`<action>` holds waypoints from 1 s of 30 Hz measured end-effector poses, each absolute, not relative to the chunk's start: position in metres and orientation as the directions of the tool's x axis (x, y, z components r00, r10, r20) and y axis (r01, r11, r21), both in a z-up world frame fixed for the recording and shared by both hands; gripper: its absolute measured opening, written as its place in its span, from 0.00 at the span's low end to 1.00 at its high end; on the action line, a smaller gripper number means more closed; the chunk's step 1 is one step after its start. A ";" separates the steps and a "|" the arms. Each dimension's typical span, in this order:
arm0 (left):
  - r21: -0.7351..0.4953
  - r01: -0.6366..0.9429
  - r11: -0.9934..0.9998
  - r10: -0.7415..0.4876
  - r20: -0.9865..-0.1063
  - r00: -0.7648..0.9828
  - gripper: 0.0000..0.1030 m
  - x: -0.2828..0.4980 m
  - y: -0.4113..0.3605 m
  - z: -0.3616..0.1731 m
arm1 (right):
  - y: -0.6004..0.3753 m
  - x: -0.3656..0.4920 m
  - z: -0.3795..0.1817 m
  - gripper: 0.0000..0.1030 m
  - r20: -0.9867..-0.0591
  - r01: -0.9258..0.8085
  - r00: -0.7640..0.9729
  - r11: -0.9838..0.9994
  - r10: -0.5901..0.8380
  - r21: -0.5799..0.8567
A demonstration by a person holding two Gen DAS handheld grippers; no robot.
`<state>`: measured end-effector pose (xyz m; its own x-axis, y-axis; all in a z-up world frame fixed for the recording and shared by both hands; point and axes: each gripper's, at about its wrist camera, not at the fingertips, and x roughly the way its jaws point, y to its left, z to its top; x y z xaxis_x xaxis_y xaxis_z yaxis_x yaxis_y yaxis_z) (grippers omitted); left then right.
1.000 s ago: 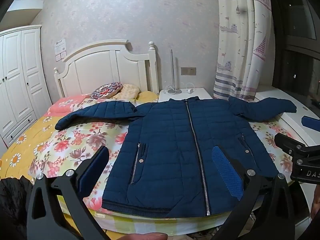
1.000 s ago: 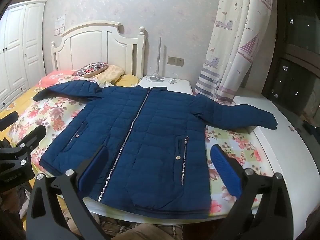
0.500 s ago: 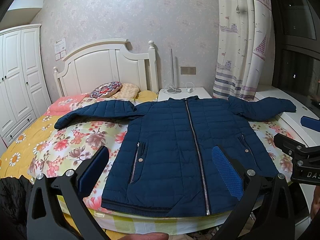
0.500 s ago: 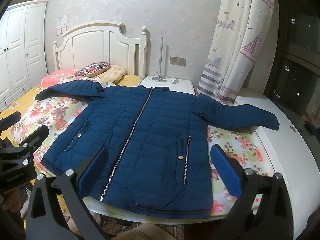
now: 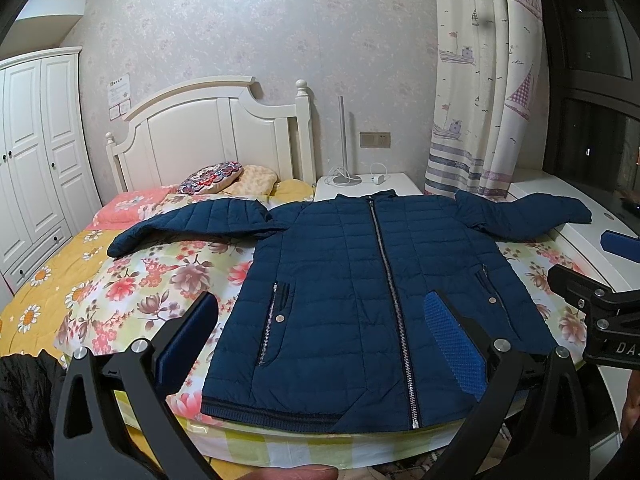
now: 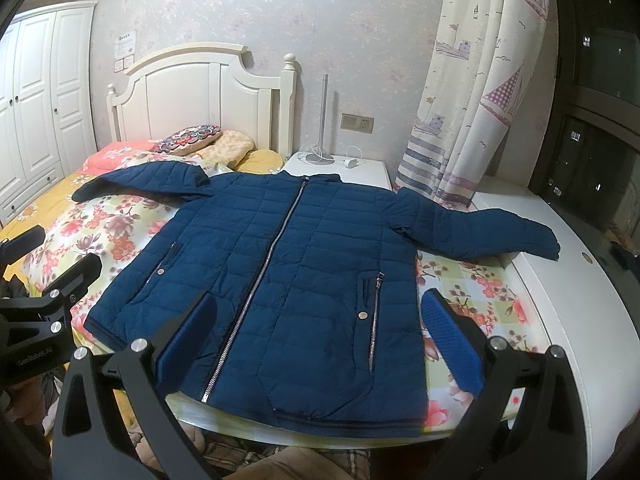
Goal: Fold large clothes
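Note:
A navy quilted jacket (image 5: 360, 292) lies flat and zipped on the bed, front up, both sleeves spread out to the sides. It also shows in the right wrist view (image 6: 280, 280). My left gripper (image 5: 320, 340) is open and empty, held above the jacket's hem near the bed's foot. My right gripper (image 6: 316, 336) is open and empty, also above the hem, further right. The right sleeve (image 6: 488, 232) reaches onto the white ledge.
The bed has a floral quilt (image 5: 132, 288), pillows (image 5: 212, 172) and a white headboard (image 5: 216, 132). A white nightstand (image 5: 368, 184) with a lamp stands behind. A curtain (image 5: 480, 80) and a white window ledge (image 6: 580, 280) are at right. A wardrobe (image 5: 32, 160) is at left.
Both grippers have shifted very slightly; the jacket has not moved and nothing was grasped.

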<state>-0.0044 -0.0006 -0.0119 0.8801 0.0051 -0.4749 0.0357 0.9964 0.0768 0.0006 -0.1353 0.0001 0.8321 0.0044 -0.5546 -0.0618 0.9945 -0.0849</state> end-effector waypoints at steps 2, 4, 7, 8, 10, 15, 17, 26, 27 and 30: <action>0.076 0.036 0.996 0.005 -0.475 0.880 0.96 -0.006 -0.001 -0.013 | -0.135 0.001 0.000 0.98 -0.554 -0.062 0.832 0.994 0.005 -0.085; 0.076 0.036 0.996 0.005 -0.474 0.880 0.96 -0.007 -0.002 -0.014 | -0.134 0.001 0.000 0.98 -0.554 -0.063 0.832 0.994 0.005 -0.086; 0.075 0.037 0.996 0.003 -0.473 0.881 0.96 -0.011 -0.004 -0.016 | -0.135 0.001 0.000 0.98 -0.554 -0.063 0.832 0.994 0.006 -0.084; 0.075 0.038 0.997 0.002 -0.473 0.881 0.96 -0.012 -0.005 -0.016 | -0.134 0.001 0.000 0.98 -0.554 -0.062 0.832 0.994 0.005 -0.085; 0.076 0.036 0.996 0.004 -0.475 0.880 0.96 -0.004 0.000 -0.012 | -0.135 0.001 0.000 0.98 -0.555 -0.063 0.832 0.994 0.006 -0.084; 0.075 0.036 0.997 0.004 -0.476 0.880 0.96 -0.004 0.000 -0.012 | -0.135 0.001 0.000 0.98 -0.555 -0.062 0.832 0.995 0.006 -0.083; 0.076 0.037 0.996 0.004 -0.476 0.880 0.96 -0.004 -0.001 -0.012 | -0.134 0.001 0.000 0.98 -0.555 -0.063 0.832 0.995 0.006 -0.084; 0.076 0.037 0.996 0.004 -0.475 0.880 0.96 -0.004 -0.003 -0.012 | -0.135 0.001 0.000 0.98 -0.555 -0.062 0.832 0.995 0.006 -0.082; 0.076 0.037 0.996 0.003 -0.475 0.880 0.96 -0.004 -0.004 -0.012 | -0.135 0.001 0.000 0.98 -0.555 -0.062 0.832 0.995 0.006 -0.083; 0.075 0.039 0.996 0.002 -0.476 0.879 0.96 -0.004 -0.005 -0.012 | -0.136 0.001 0.000 0.98 -0.556 -0.063 0.831 0.995 0.006 -0.083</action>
